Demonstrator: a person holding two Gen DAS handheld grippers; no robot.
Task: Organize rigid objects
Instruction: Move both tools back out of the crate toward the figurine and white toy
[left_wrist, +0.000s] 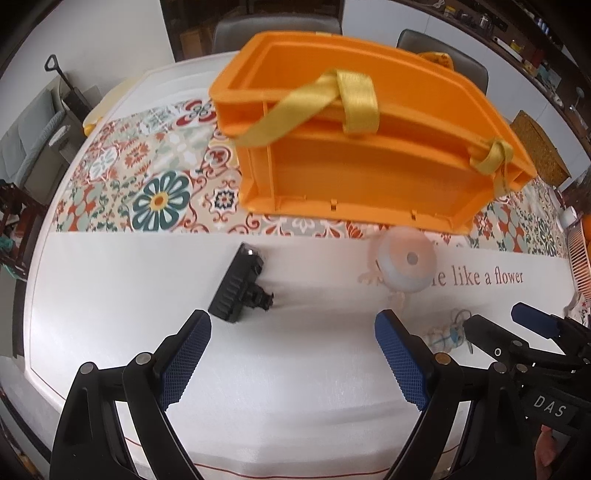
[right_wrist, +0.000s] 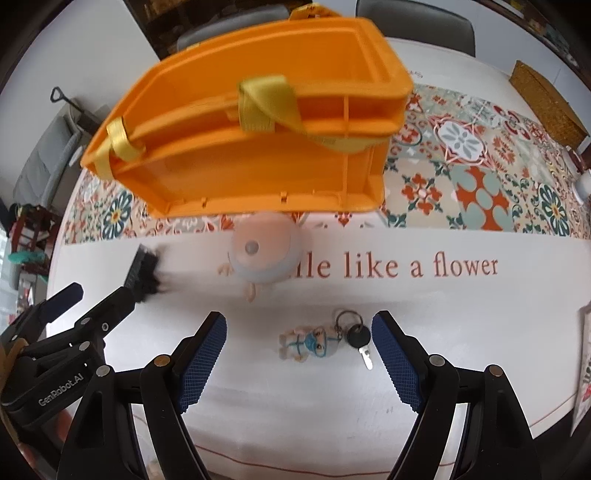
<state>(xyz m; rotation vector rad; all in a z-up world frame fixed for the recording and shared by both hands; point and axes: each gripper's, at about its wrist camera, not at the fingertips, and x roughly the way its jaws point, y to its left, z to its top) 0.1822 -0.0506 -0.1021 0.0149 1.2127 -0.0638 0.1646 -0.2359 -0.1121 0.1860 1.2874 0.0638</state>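
The approach step is in hand: both grippers are held wide apart and empty above the white table (left_wrist: 280, 369), the left gripper (left_wrist: 291, 332) near the black clip device (left_wrist: 238, 284), the right gripper (right_wrist: 299, 334) around the figurine keychain (right_wrist: 314, 343). The orange crate (right_wrist: 255, 122) stands behind them on the patterned cloth. Next, it seems, the right jaws must be lowered and closed on the keychain.

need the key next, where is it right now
The key lies on the white tablecloth in the right wrist view, beside the figurine keychain, between the open right gripper fingers.

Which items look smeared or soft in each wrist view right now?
Left wrist view: round toy soft, black clip sharp. Right wrist view: black clip smeared, round toy soft, key crisp; orange crate slightly blurred, fisheye-curved in both.
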